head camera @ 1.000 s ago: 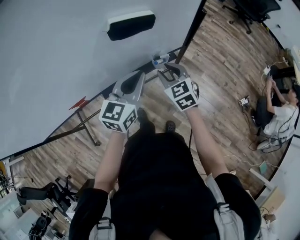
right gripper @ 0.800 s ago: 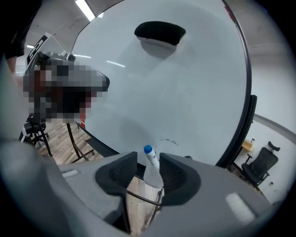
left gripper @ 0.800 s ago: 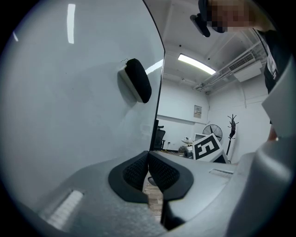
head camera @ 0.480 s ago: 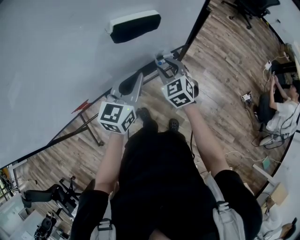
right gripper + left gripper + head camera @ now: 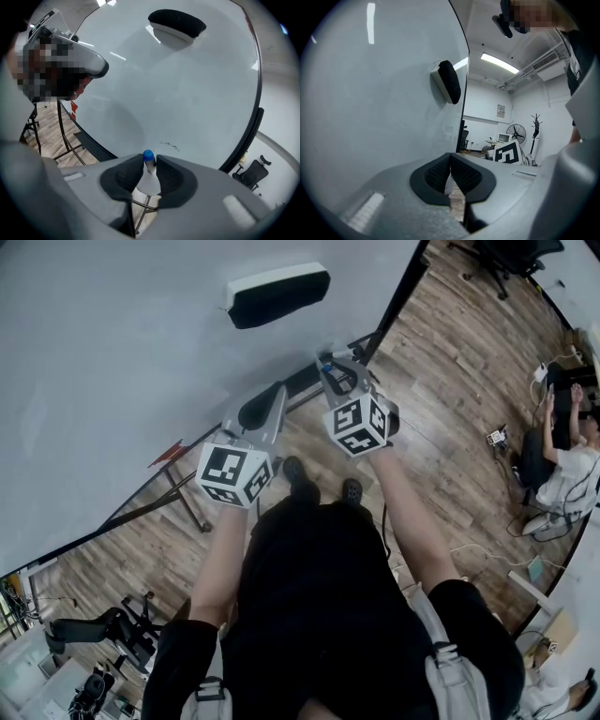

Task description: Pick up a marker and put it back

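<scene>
Now right gripper [image 5: 150, 161], jaws just closing, pinches the blue-capped white marker [image 5: 149, 180] below the glossy whiteboard [image 5: 187, 93]; lift straight. Left gripper [image 5: 450, 157] pressed together.

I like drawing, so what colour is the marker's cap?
Blue cap on a white marker, seen best in the right gripper view.

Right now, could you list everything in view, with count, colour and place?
whiteboard: 1, white, upper left of head view
eraser: 1, black and white, high on the whiteboard
marker: 1, white with blue cap, between the pads of the right gripper
floor: 1, brown wood, below the whiteboard
seated person: 1, white top, on the floor, far right
left gripper: 1, grey, shut, empty
right gripper: 1, grey, jaws have just been closing, gripping the marker
</scene>
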`<state>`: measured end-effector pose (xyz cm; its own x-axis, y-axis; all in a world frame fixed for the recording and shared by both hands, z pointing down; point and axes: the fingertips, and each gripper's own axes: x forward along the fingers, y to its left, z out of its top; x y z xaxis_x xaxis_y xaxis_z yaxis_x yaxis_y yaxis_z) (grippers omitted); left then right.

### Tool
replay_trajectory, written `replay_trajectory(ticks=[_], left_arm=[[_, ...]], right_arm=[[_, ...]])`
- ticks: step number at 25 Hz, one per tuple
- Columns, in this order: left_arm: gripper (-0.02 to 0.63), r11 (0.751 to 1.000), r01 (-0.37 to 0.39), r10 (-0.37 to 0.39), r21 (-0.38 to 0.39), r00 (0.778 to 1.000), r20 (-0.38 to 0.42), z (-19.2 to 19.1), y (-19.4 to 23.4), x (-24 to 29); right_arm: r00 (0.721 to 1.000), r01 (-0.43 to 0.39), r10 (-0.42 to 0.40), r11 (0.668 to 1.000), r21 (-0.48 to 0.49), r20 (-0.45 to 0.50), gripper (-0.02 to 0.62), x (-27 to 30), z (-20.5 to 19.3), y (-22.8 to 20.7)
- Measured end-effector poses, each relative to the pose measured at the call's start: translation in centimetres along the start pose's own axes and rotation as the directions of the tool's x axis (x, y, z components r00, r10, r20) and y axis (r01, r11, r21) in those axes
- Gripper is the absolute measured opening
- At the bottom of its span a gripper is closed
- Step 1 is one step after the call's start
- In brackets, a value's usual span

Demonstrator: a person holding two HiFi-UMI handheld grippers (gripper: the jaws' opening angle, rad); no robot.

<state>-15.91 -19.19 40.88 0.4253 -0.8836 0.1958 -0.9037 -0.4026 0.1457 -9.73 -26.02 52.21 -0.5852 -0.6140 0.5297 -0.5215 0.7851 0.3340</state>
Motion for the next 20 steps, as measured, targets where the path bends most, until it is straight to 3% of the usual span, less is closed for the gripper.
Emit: replay_trajectory(ticks=[20], left_arm=[[0.011, 0.999, -0.040, 0.040, 0.005, 0.999, 0.031, 0.9, -1.8, -0.5]], right_arm=[[0.997, -0.031, 0.026, 0.998, 0.060, 0.077, 0.077, -2.9, 1.6, -1.4]])
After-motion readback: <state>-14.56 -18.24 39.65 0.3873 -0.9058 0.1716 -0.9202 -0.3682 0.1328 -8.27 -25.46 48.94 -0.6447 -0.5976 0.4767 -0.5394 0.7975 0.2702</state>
